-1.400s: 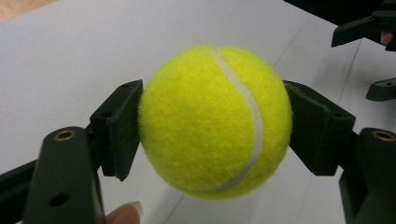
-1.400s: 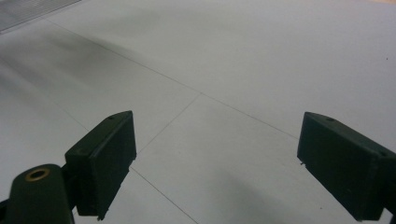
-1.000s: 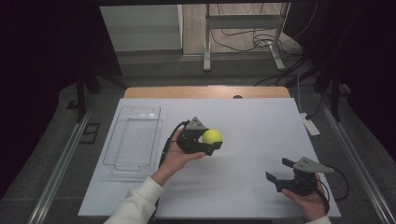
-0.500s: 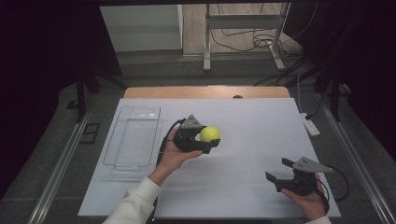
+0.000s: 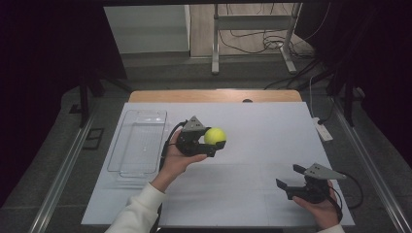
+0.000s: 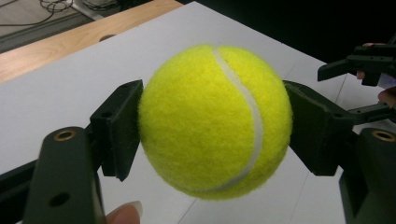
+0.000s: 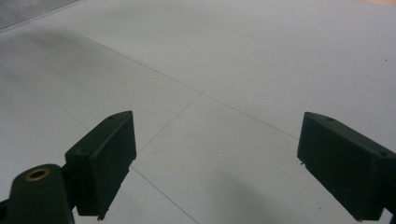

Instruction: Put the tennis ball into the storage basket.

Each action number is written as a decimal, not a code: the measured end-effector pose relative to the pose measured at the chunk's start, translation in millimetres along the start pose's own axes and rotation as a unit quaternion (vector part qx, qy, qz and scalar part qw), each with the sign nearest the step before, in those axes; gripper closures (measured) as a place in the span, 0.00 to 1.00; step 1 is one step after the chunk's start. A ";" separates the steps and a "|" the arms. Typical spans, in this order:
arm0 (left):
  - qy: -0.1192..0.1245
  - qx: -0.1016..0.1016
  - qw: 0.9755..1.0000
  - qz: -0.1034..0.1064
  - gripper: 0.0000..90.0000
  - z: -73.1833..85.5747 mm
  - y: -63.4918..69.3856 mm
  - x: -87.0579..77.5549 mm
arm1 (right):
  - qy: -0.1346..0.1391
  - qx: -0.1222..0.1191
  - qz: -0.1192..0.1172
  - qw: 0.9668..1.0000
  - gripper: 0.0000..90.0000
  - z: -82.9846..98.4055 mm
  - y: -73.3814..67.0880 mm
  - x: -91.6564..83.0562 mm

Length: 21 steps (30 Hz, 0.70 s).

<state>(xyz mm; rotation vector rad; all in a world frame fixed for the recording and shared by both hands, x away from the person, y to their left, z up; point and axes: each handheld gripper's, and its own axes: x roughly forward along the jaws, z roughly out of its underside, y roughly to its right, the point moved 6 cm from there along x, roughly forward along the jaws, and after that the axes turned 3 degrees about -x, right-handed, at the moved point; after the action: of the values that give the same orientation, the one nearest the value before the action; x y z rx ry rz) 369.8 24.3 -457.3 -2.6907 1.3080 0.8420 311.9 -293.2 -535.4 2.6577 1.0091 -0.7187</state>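
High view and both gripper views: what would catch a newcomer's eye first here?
The bright yellow tennis ball, clamped in the left gripper and held above the middle of the white table. Next, the clear plastic tray lying empty at the table's left. The right gripper waits near the front right corner, jaws apart with nothing between them.

We take the white table top (image 5: 262, 145) as our mark. On its left part lies a clear plastic tray (image 5: 138, 143) — long, shallow, its short end toward the far edge. Beyond the far edge we see a strip of bare wood (image 5: 214, 95) with a small dark hole (image 5: 248, 101) in it. Just off the right edge lies a white power strip (image 5: 323, 131). Farther back, past the table top, stands a metal frame (image 5: 252, 36) on the floor — cables (image 5: 243, 41) trail around its feet.
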 end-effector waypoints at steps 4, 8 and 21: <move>0.006 0.000 1.000 -0.002 0.30 -2.0 -1.0 -3.6 | 0.000 0.000 0.000 1.000 0.14 -0.1 0.0 -0.1; 0.012 -0.002 1.000 -0.003 0.30 -4.1 -2.5 -7.6 | 0.000 0.000 0.000 1.000 0.14 -0.1 0.0 -0.1; 0.023 -0.004 1.000 -0.012 0.30 -8.2 -8.2 -17.2 | -0.002 -0.001 0.002 1.000 0.14 0.1 0.2 0.0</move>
<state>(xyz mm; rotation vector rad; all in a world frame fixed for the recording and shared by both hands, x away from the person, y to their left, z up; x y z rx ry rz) 371.1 39.9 -443.6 -2.7409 1.2819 0.7890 312.0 -293.3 -535.4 2.6546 1.0041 -0.7208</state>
